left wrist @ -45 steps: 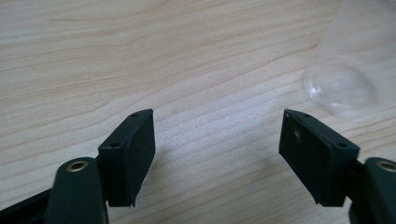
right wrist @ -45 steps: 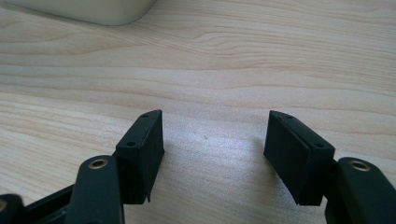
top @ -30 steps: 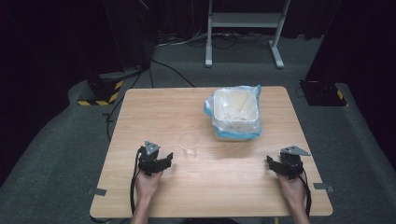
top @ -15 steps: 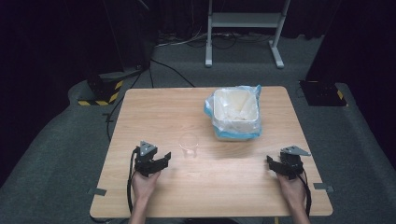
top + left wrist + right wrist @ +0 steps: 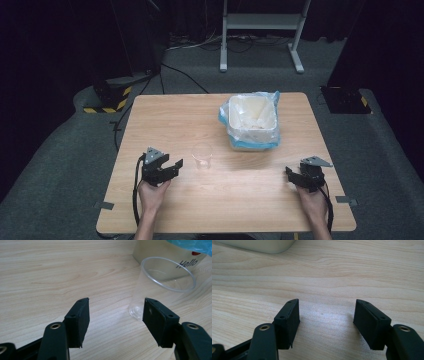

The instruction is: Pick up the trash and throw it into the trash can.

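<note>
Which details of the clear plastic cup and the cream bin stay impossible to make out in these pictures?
- Clear plastic cup: left gripper view, its base edge hidden behind the left gripper, whose jaws have just been closing, nothing between them.
- Cream bin: printed word cut off by the blue liner bag.
- Bin contents: high view, too small.

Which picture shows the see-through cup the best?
The left gripper view: the clear plastic cup stands close up, upright and empty on the table, just beyond the left gripper's open fingers. The high view shows the cup small and faint, beside the lined bin.
</note>
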Available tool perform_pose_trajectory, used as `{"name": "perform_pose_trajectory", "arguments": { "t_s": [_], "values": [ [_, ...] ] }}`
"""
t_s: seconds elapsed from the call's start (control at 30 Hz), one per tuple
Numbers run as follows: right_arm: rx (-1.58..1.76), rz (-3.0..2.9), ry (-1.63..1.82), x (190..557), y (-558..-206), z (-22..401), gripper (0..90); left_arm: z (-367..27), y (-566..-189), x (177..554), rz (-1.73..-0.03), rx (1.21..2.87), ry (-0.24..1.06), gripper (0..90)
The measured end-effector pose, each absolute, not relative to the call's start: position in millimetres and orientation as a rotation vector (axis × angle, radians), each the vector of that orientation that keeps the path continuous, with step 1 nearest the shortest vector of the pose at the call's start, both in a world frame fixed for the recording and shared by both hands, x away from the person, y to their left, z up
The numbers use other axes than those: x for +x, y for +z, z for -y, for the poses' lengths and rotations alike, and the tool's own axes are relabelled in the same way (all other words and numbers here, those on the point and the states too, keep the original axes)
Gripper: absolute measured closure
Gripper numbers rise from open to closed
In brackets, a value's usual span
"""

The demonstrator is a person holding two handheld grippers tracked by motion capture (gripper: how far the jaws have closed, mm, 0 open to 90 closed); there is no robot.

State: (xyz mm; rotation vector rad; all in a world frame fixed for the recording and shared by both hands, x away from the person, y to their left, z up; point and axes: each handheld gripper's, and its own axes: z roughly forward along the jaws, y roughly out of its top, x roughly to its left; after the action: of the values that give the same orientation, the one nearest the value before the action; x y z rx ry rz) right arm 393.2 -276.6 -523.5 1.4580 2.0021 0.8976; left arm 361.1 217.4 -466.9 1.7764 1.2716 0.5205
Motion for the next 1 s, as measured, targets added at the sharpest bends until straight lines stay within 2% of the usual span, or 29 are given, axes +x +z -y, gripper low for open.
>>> {"name": "perform_pose_trajectory", "arguments": {
  "t_s": [0.6, 1.0],
  "values": [
    [1.458, -2.002, 0.897, 393.2, -523.5, 276.6, 37.1, -206.3, -442.7, 379.0, -1.217, 1.769, 0.487, 41.9],
    [1.458, -2.003, 0.897, 393.2, -523.5, 276.6, 37.1, -191.2, -438.2, 400.4, -1.186, 1.815, 0.463, 47.5]
  ]
}}
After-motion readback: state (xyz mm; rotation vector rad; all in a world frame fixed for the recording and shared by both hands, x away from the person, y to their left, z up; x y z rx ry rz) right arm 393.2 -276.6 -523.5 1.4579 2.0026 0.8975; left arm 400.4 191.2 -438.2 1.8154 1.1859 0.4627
